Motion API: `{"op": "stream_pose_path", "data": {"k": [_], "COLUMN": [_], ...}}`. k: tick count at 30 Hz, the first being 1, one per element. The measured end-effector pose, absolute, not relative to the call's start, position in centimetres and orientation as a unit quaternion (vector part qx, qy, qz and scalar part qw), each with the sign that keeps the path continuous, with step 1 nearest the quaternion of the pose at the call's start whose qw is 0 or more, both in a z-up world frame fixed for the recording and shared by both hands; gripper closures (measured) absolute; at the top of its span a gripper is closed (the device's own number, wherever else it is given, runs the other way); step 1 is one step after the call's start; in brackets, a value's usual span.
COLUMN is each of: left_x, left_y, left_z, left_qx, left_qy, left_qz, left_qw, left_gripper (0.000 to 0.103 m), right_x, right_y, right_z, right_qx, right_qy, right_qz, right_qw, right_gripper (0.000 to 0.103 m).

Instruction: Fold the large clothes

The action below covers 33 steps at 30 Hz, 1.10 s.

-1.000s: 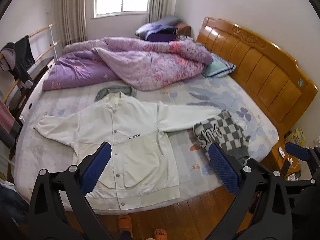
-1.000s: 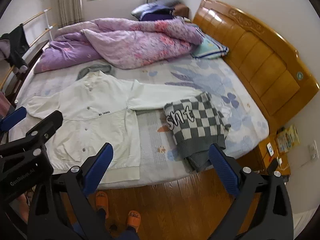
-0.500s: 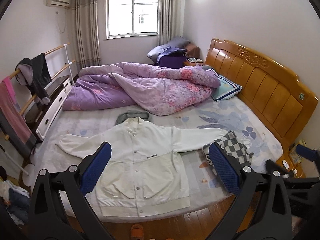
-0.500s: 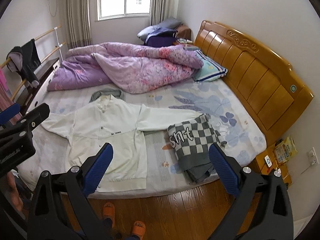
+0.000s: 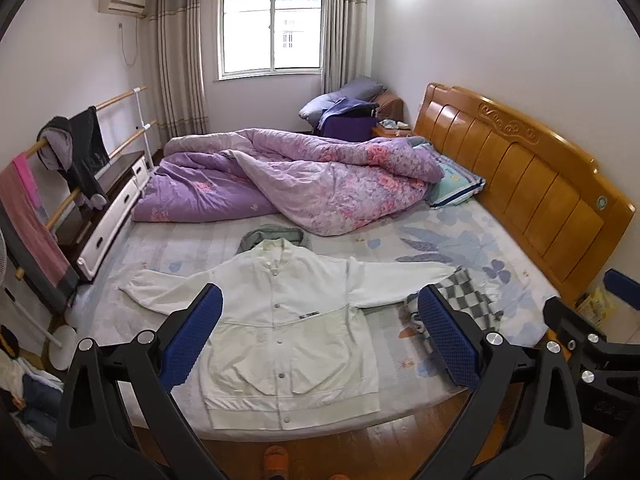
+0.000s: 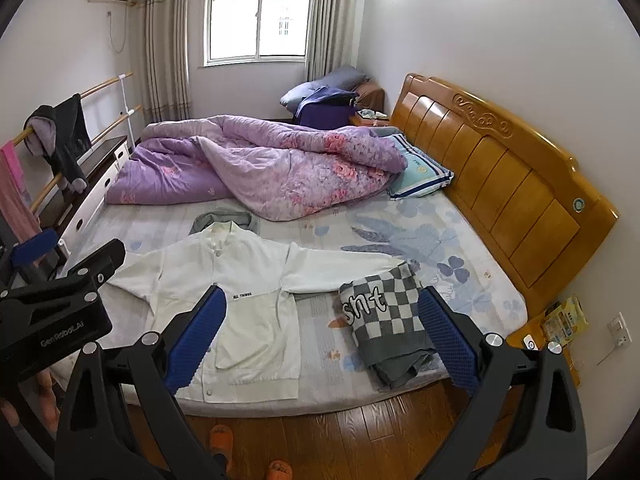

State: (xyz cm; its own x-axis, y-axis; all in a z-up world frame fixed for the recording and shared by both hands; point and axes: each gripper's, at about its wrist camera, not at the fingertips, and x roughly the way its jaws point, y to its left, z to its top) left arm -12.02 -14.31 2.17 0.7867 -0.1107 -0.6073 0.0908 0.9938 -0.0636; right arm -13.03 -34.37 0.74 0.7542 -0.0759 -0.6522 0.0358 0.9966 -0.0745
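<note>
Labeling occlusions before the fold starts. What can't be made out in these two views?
- Grey garment: mostly hidden under the white jacket collar, both views.
- Jacket's right cuff: tucked behind the checkered sweater.
- Sweater in the left view: largely blocked by the left gripper finger.
- Chest label: too small in the left view.

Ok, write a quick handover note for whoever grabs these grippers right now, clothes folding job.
Left hand-held gripper: open, empty, held back from the bed.
Right hand-held gripper: open, empty, also back from the bed.
White jacket: spread flat, face up, sleeves out, hem at the near edge; not folded.
Checked sweater: folded, lying over the jacket's far sleeve end on the headboard side.
Left to do: free that sleeve, fold both sleeves in, then fold the body.
</note>
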Motion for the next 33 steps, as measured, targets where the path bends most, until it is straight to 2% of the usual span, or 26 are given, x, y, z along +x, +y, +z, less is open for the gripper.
{"op": "stream_pose_path", "data": {"k": [33], "left_x": [-10.2], "left_y": [-16.0], "left_z": [3.1], "left_qx": [0.015], "left_qy": [0.317], "left_qz": [-0.069], "left_qw": [0.946], "left_gripper": [0.005], "right_x": [-12.2], "right_y": [-34.1], "right_z": [1.4], "right_qx": [-0.026], "right_qy": [0.350], "right_qz": [-0.036], "right_qw": [0.936], "right_gripper": [0.010]}}
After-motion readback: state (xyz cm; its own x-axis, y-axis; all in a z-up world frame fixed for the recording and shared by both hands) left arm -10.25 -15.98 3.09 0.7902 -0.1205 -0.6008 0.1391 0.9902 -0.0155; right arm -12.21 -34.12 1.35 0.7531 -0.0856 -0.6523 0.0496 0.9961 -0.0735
